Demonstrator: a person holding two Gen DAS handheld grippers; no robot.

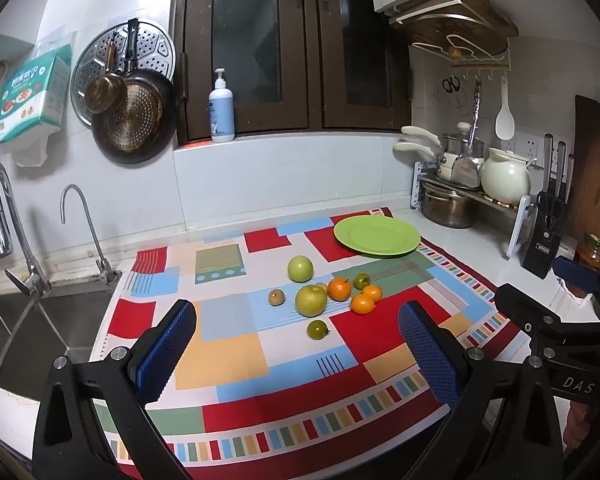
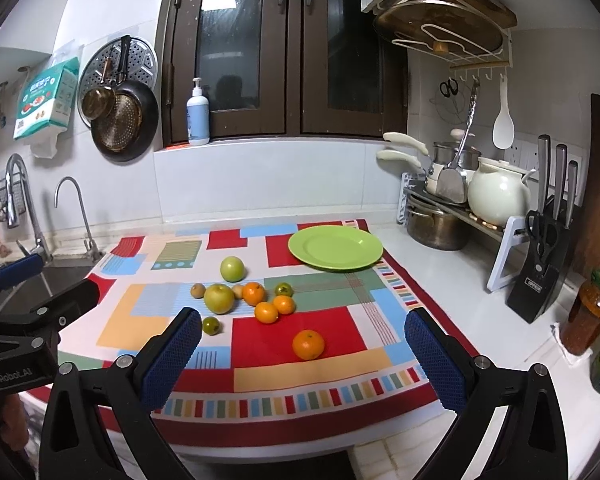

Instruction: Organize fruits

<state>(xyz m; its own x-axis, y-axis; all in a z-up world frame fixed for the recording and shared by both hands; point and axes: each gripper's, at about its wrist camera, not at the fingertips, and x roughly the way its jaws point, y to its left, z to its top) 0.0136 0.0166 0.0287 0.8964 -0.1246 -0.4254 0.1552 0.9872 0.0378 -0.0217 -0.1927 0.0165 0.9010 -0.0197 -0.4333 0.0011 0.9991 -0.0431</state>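
Several fruits lie on a patchwork cloth (image 1: 228,344): two green apples (image 1: 300,268) (image 1: 311,300), oranges (image 1: 339,288), small green tomatoes (image 1: 317,329) and a brownish fruit (image 1: 276,297). An empty green plate (image 1: 377,236) (image 2: 335,247) sits at the cloth's far right. One orange (image 2: 308,344) lies apart, nearest my right gripper. My left gripper (image 1: 298,364) is open and empty, above the cloth's near edge. My right gripper (image 2: 303,364) is open and empty, just short of the lone orange. The other fruits show in the right wrist view too (image 2: 219,298).
A sink (image 1: 28,332) with two taps is left of the cloth. A rack with pots (image 1: 448,200), a white kettle (image 2: 498,194) and a knife block (image 2: 540,276) stand at the right. Jars (image 2: 592,312) stand at the near right. Pans (image 1: 134,120) hang on the wall.
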